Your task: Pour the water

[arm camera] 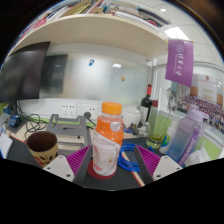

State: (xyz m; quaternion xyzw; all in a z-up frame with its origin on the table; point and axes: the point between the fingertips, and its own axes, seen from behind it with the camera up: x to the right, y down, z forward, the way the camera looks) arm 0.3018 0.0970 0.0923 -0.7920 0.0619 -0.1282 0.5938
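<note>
Listing items from the near end outward.

Item 1: hand-held gripper (104, 166), its two fingers spread wide, each showing a magenta pad (72, 159). The jaws stand open; neither pad presses on anything.

Item 2: white cup (104, 159), standing between the fingers on a red coaster (103, 175), with a gap to the pad at either side. It rests on its own support, ungripped. Whether it holds any water cannot be told from this view.

Item 3: clear plastic bottle (110, 125) with an orange cap (112, 108) and an orange label, upright, just behind the cup and in line with it. The cap appears to be in place.

Item 4: blue-handled object (128, 158), lying on the worktop (150, 172) just right of the cup, near the right pad; its kind is unclear.

Item 5: brown mug (42, 147), left of the left finger, apart from the cup.

Item 6: tall pale-purple bottle (185, 138), upright, right of the right finger.

Item 7: grey box-like unit (68, 128), behind the mug, with cables beside it.

Item 8: dark monitor (22, 72), far left; wall socket (69, 108) on the back wall; purple hanging banner (180, 60), far right.

Step in hand, as judged: approach, before any grasp. Nothing is lifted and no pouring has begun.

Next move, as judged: the vessel to be poured from must be taken first. If that is the orange-capped bottle, the fingers must pass over or around the cup to reach it, close on its body, and the cap must come off before tilting toward a receiving vessel. If it is the cup, the fingers need only close evenly and lift level.
</note>
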